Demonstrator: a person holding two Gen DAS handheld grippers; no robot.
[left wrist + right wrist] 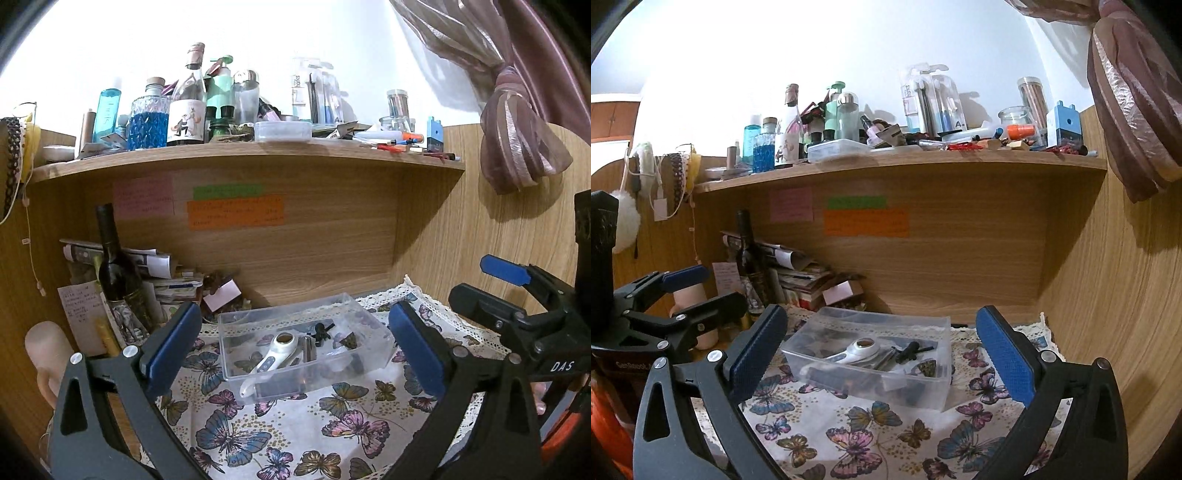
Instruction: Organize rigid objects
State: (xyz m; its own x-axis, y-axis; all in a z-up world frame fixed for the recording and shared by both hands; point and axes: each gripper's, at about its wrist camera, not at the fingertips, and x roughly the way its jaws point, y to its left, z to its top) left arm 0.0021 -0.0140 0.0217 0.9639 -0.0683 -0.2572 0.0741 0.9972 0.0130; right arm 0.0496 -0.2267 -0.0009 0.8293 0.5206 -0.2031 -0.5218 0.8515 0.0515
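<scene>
A clear plastic box (373,345) stands on a butterfly-print cloth (295,435) under a wooden shelf. Inside it lie a white handheld device (275,356), a small metal cylinder (309,349) and a small black figure (322,330). My left gripper (295,345) is open and empty, its blue pads apart on either side of the box, held back from it. My right gripper (882,354) is open and empty too, facing the same box (934,391) from the right. The right gripper also shows at the right of the left wrist view (517,295), the left gripper at the left of the right wrist view (683,299).
A dark wine bottle (114,262), stacked papers (159,273) and a pink note stand at the back left. The shelf (258,155) above carries several bottles, jars and pens. Wooden walls close the back and right. A tied curtain (517,147) hangs at the upper right.
</scene>
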